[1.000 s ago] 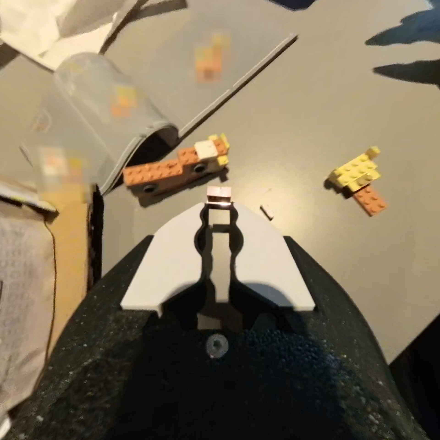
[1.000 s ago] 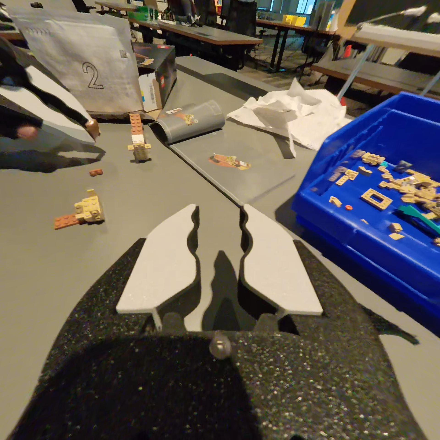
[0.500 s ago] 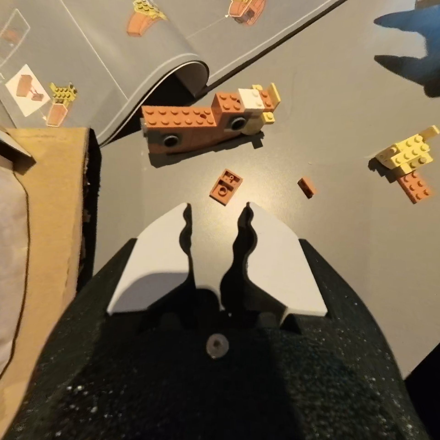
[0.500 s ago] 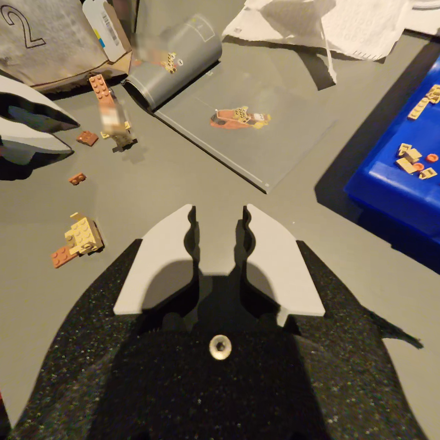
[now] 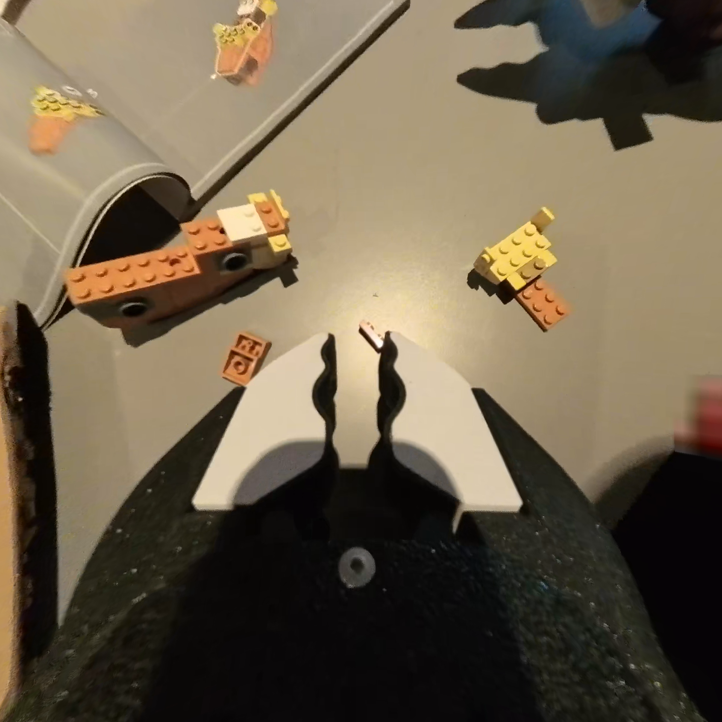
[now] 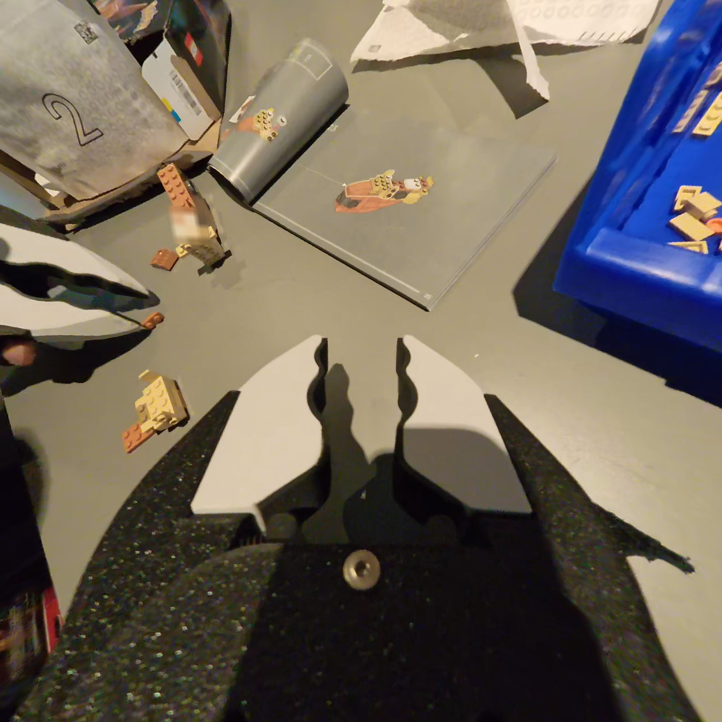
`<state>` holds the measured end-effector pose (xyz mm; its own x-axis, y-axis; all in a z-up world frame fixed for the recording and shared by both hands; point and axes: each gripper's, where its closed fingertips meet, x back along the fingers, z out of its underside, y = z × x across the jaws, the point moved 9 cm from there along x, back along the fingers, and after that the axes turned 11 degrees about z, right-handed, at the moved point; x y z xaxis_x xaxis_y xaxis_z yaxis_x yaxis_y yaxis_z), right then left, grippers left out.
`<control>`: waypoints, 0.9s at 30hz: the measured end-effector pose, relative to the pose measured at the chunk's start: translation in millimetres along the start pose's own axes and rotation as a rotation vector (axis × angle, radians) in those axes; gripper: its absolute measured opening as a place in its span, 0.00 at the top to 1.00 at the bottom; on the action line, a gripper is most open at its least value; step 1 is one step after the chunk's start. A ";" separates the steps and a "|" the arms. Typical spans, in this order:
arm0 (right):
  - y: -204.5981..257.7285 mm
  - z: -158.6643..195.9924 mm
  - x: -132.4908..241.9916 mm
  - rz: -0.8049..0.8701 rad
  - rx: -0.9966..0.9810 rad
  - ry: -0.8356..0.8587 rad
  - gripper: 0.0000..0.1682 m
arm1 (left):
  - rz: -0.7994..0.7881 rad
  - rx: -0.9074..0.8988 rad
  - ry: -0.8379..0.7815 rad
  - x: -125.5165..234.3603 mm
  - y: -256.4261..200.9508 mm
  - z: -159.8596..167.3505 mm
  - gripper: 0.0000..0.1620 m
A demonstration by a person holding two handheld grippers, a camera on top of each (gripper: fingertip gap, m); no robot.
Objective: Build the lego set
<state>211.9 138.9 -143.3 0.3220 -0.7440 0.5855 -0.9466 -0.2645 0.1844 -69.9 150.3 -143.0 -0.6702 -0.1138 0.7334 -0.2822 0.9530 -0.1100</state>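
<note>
My left gripper (image 5: 360,340) is open, low over the grey table. A tiny brown piece (image 5: 370,336) lies between its tips, against the right finger; it also shows in the right wrist view (image 6: 153,320). An upturned brown plate (image 5: 245,357) lies just left of the fingers. The long brown build (image 5: 156,277) with white and yellow front bricks lies beyond, beside the instruction booklet (image 5: 164,78). A yellow build (image 5: 517,256) on a brown plate sits to the right. My right gripper (image 6: 362,342) is open and empty over bare table, with the left gripper (image 6: 78,304) at its far left.
A blue bin (image 6: 625,250) with loose tan pieces stands at the right. A numbered paper bag (image 6: 70,109) and a dark box (image 6: 195,43) stand at the back left. Crumpled white paper (image 6: 469,27) lies at the back. The open booklet (image 6: 390,234) lies centre. Spacing between my two grippers at the tips: around 20 cm. The upturned brown plate (image 5: 245,357) is closer to my left gripper, around 4 cm from its tips; the right tips are 20 cm off. Seen from the right wrist view (image 6: 159,256) as well.
The left gripper let go of the brown plate, which now lies on the table, then shifted right to the tiny brown piece. The right gripper tilted down toward the table and stayed open.
</note>
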 end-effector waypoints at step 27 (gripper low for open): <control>85.8 16.7 13.1 -0.454 0.723 -0.131 0.78 | 0.540 0.188 -0.028 -25.9 -40.3 -14.8 0.98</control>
<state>135.3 96.2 -133.0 0.7081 -0.5245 0.4727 -0.4964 -0.8459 -0.1949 -31.1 119.0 -147.6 -0.7703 0.3657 0.5224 -0.0104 0.8119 -0.5837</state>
